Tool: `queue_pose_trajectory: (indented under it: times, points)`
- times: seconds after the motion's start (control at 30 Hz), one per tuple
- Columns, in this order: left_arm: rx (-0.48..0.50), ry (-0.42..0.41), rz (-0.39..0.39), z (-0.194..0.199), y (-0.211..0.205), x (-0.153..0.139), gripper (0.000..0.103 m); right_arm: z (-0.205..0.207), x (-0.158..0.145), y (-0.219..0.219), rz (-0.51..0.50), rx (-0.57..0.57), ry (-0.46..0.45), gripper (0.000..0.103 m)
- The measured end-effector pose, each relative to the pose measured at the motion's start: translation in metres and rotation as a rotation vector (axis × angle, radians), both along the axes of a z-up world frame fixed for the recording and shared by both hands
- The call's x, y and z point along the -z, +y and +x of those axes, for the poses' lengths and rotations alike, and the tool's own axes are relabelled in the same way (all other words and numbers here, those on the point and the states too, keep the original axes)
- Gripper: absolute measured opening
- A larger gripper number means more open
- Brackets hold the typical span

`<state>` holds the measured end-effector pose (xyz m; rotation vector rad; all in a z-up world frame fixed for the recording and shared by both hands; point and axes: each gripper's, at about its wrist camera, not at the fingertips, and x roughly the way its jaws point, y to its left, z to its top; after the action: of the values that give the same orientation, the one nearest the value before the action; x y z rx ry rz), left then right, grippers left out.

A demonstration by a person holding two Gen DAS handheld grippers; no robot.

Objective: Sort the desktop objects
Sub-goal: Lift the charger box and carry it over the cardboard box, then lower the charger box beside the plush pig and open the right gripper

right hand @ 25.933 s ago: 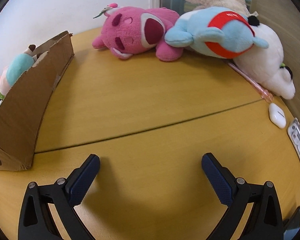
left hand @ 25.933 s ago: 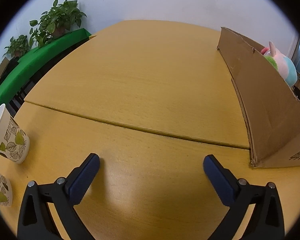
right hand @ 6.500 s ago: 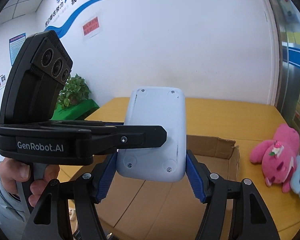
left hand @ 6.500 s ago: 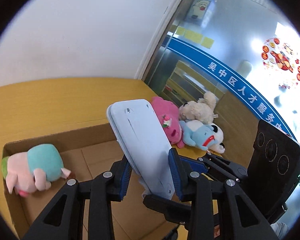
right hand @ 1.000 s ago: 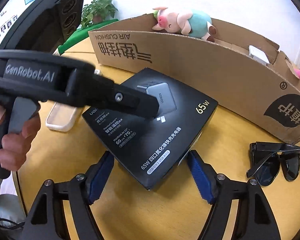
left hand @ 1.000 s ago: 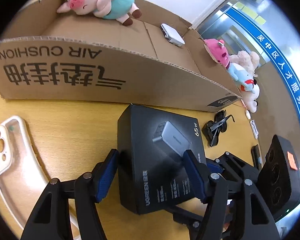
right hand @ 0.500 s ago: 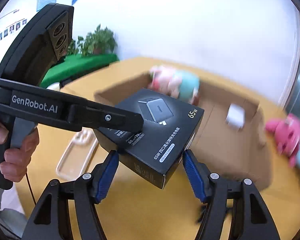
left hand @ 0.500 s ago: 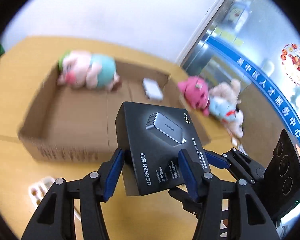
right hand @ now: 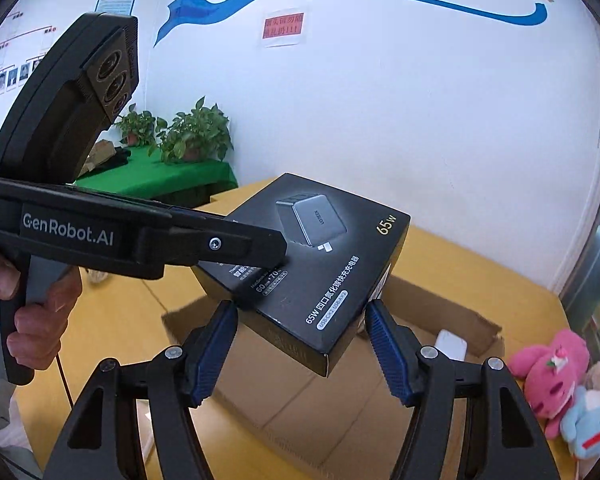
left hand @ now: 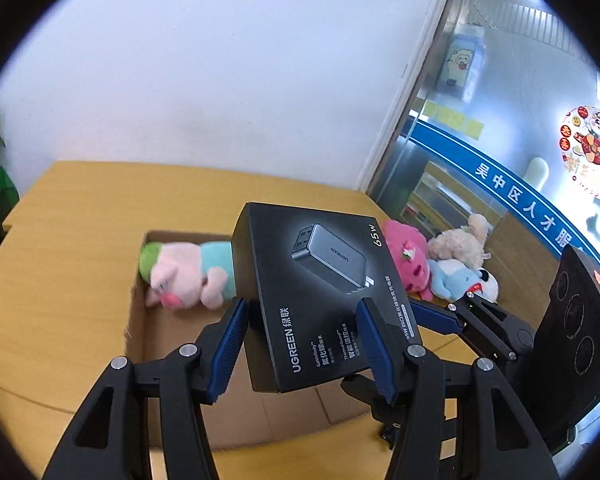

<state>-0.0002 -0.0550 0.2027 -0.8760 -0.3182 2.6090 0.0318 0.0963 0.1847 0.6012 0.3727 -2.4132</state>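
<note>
Lifted charger box [left hand: 320, 300] hides pig plush [left hand: 180, 276]

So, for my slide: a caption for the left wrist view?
Both grippers hold a black charger box above the cardboard box.

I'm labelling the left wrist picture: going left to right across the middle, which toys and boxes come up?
Pig plush toy in the cardboard box → black charger box → pink plush toy → beige plush toy.
</note>
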Motion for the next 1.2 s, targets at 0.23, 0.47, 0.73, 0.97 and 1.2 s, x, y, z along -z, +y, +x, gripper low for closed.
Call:
queue_pose_trajectory:
  times: [0.23, 0.47, 0.73, 0.97, 1.2]
  points:
    - [-0.034, -0.061, -0.017, -0.05, -0.033, 0.011, 0.056, -0.062, -0.004, -0.034, -0.028, -0.049, -0.07, 0.065]
    - [-0.069, -0.233, -0.033, -0.098, -0.057, 0.079, 0.056, -0.128, 0.057, -0.069, -0.029, -0.074, -0.269, 0.065]
    - [-0.075, -0.421, -0.092, -0.116, -0.057, 0.149, 0.056, -0.172, 0.133, -0.093, 0.007, -0.076, -0.52, 0.067]
    - [-0.074, -0.446, -0.145, -0.108, -0.054, 0.156, 0.055, -0.192, 0.151, -0.1, 0.034, -0.08, -0.63, 0.067]
    - [-0.087, -0.474, -0.196, -0.106, -0.063, 0.155, 0.053, -0.192, 0.167, -0.108, -0.005, -0.113, -0.802, 0.067]
